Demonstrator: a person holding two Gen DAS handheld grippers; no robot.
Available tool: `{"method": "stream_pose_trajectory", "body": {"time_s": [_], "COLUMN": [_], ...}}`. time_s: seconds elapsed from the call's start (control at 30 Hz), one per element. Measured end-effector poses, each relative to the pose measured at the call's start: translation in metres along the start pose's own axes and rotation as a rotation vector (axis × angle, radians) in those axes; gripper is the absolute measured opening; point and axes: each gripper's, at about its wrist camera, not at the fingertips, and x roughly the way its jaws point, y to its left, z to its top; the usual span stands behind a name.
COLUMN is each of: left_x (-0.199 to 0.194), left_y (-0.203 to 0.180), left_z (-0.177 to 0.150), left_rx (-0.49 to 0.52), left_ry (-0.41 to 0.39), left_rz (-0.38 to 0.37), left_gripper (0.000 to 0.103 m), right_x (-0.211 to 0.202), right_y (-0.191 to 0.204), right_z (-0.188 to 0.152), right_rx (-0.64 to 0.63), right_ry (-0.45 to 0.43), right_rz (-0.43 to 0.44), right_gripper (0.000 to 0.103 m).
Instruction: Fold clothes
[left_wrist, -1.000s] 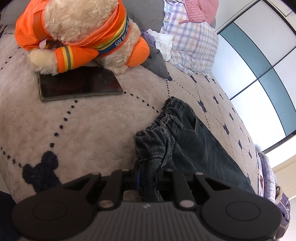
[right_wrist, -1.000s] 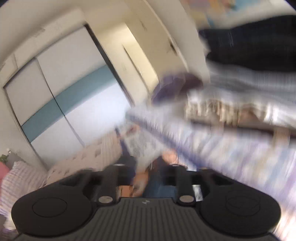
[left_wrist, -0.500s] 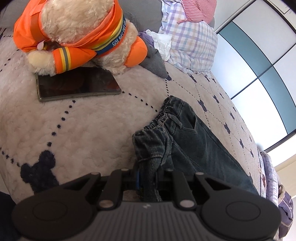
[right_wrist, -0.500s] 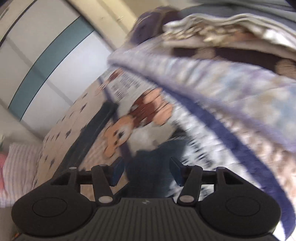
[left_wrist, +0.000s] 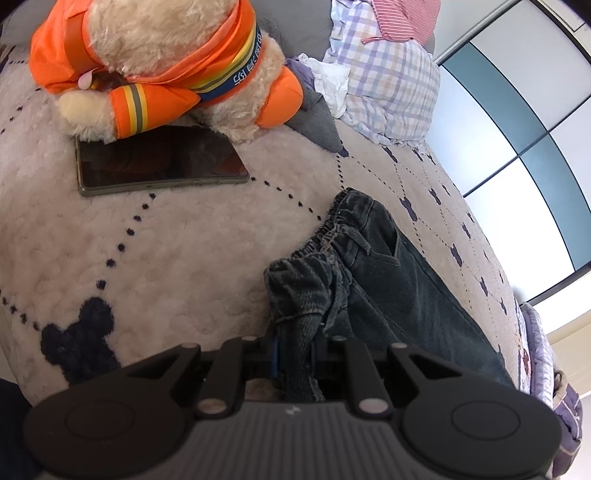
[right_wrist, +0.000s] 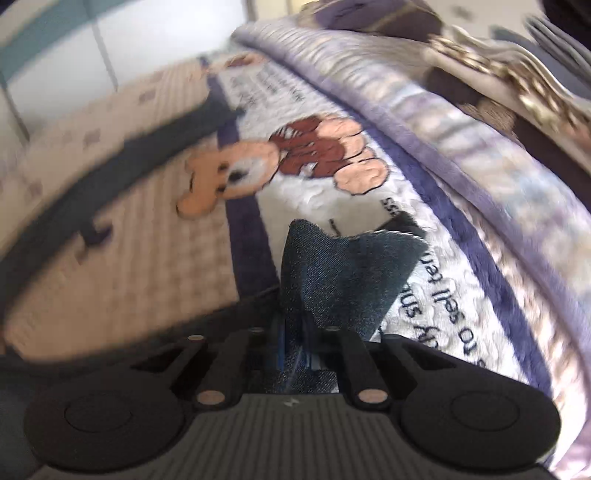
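Note:
Dark blue jeans (left_wrist: 391, 291) lie on a white fleece blanket (left_wrist: 166, 243) with dark mouse-shaped marks. My left gripper (left_wrist: 295, 354) is shut on the bunched elastic waistband at the near end. In the right wrist view, my right gripper (right_wrist: 301, 347) is shut on the jeans' other end (right_wrist: 343, 273), a flap of denim over the blanket's printed border. That view is motion-blurred.
A plush bear in an orange vest (left_wrist: 166, 62) lies on a dark tablet (left_wrist: 155, 162) at the back left. Checked and striped pillows (left_wrist: 388, 74) sit behind. A folded purple quilt (right_wrist: 461, 122) rises to the right. Wardrobe doors (left_wrist: 517, 129) stand beyond the bed.
My right gripper swung down from facing the wardrobe to the blanket, was open half a second ago, and has now shut on the denim. The left gripper barely moved.

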Motion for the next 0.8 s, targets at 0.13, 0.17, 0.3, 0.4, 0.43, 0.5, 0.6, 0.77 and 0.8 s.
{"method": "stream_pose_trajectory", "body": {"time_s": [0.13,0.17,0.3,0.4,0.43,0.5,0.6,0.77,0.8], "left_x": [-0.009,-0.011,-0.010,-0.005,-0.005,-0.006,-0.008,-0.005,-0.005], "left_y": [-0.003,-0.004,-0.005,-0.002,-0.003,-0.007,-0.009,-0.006,-0.006], "left_z": [0.002,0.002,-0.003,-0.005,-0.006,-0.009,-0.011,-0.012,-0.012], "left_rx": [-0.007,-0.004,-0.003,-0.015,-0.010,0.003,0.016,0.010,0.010], "left_ry": [-0.031,-0.043,-0.042,-0.024,-0.026,-0.039,-0.054,-0.051,-0.050], "left_rz": [-0.048,-0.059,-0.040,-0.015,-0.010,-0.006,-0.005,0.012,0.015], "left_gripper": [0.015,0.015,0.015,0.015,0.015,0.015,0.015,0.015,0.015], "right_x": [-0.066,-0.083,-0.097,-0.066,-0.058,-0.048,-0.039,-0.016,-0.017], "right_y": [-0.020,-0.027,-0.062,-0.102,-0.112,-0.127,-0.136,-0.132,-0.128], "right_z": [0.011,0.011,0.004,-0.005,-0.009,-0.015,-0.018,-0.024,-0.024], "right_rx": [0.090,0.121,0.281,0.460,0.504,0.555,0.563,0.603,0.590], "right_ry": [-0.321,-0.402,-0.447,-0.262,-0.216,-0.169,-0.120,0.013,0.019], "right_rz": [0.226,0.293,0.326,0.272,0.264,0.235,0.209,0.204,0.175], "right_gripper": [0.010,0.009,0.009,0.008,0.006,0.002,0.010,0.056,0.056]}}
